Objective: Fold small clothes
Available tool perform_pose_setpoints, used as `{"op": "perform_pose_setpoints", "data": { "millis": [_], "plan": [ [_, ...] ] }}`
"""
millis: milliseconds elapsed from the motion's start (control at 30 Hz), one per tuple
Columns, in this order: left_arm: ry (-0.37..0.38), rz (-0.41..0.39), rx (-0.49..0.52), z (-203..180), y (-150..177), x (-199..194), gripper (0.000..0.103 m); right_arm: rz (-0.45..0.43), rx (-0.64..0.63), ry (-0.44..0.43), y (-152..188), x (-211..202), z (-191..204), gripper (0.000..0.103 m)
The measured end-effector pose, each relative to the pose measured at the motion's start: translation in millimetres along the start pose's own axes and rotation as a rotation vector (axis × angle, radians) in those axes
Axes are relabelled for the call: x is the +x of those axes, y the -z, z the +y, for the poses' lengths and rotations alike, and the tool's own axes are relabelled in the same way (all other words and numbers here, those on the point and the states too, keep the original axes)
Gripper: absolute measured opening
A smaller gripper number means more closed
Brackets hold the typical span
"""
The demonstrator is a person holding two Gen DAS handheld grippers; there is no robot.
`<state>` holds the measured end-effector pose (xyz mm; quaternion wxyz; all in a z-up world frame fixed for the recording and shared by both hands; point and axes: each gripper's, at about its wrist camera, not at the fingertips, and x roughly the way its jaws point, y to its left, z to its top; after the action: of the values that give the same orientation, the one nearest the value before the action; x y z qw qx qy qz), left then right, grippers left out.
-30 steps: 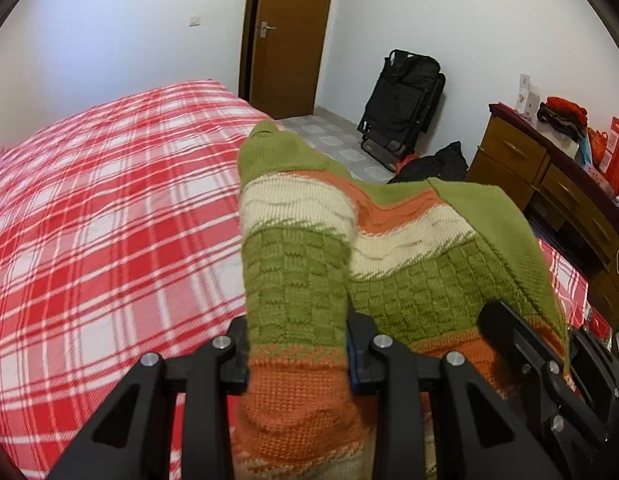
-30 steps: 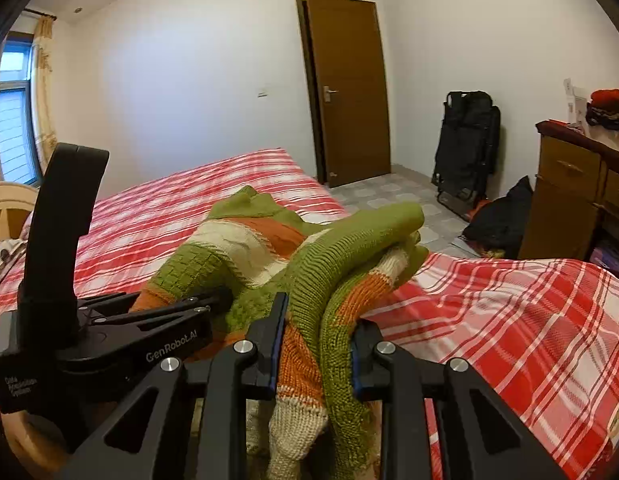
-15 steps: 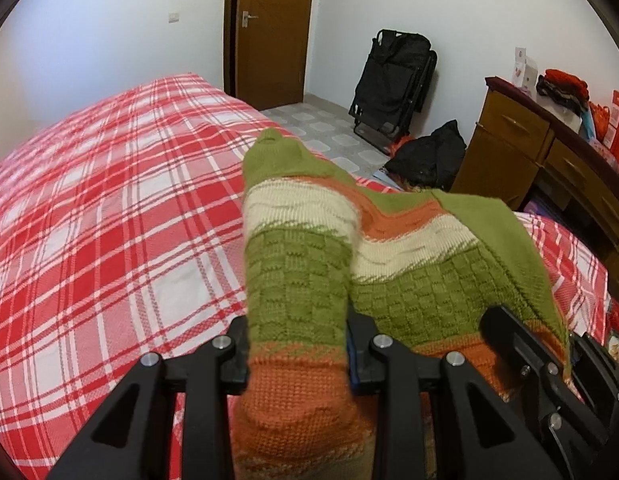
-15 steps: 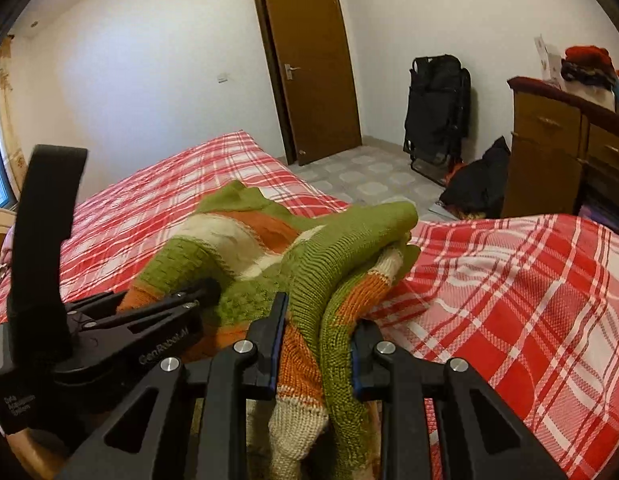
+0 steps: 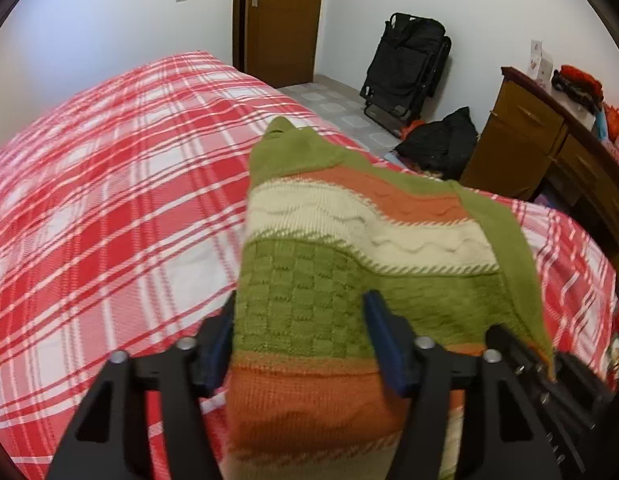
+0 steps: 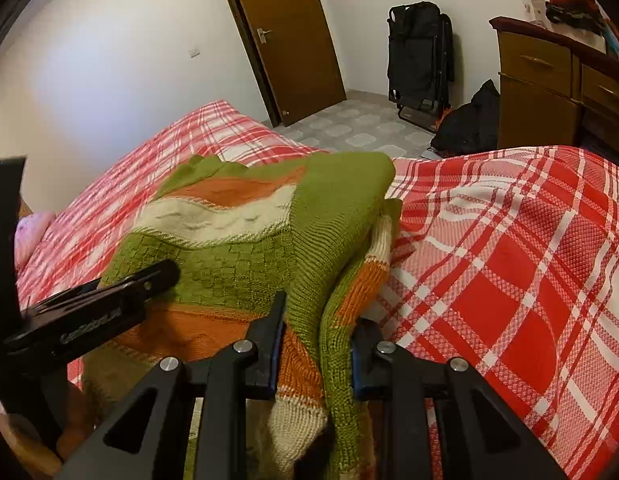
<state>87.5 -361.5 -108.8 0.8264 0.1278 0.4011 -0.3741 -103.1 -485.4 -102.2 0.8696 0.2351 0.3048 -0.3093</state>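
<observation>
Sweater (image 5: 349, 272): one knitted garment, banded in olive green, cream and orange; basket-weave checks in the green band, wavy cable relief in the cream and orange bands, a twisted two-tone line edging the cream. It lies on the bed, spread forward from both grippers, its green collar end farthest away.

Left gripper (image 5: 301, 340): black, with blue-faced pads (image 5: 383, 344). Jaws are opening; a fold of the sweater's green and orange bands lies between them, the right pad standing clear of the cloth, the left one at the fold's edge. No clamp visible.

Right gripper (image 6: 317, 344): black, same build, clenched on a bunched edge of the sweater, green ribbing and an orange-and-cream strip pinched upright between the pads. In its view the left gripper (image 6: 109, 300) lies just to the left, resting on the green checked band.

Bedspread (image 5: 109, 200): woven cotton-like cloth, red and white plaid, under the sweater and extending left of the left gripper and right of the right gripper.

Beyond the grippers: brown wooden door (image 5: 283, 20), black folded chair (image 5: 407, 68) against the white wall, black bag (image 5: 441, 140) on the tiled floor, brown wooden dresser (image 5: 549, 148) to the right.
</observation>
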Motion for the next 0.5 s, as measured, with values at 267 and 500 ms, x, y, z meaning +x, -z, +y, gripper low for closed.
{"op": "perform_pose_setpoints", "data": {
  "millis": [267, 500],
  "plan": [
    [0.014, 0.032, -0.101, 30.8, 12.7, 6.2, 0.097, 0.042, 0.018, -0.008, -1.6, 12.4, -5.5, 0.027],
    [-0.023, 0.036, -0.093, 26.4, 8.4, 13.9, 0.103, 0.047, 0.027, -0.001, -4.2, 16.8, -6.4, 0.029]
  ]
}}
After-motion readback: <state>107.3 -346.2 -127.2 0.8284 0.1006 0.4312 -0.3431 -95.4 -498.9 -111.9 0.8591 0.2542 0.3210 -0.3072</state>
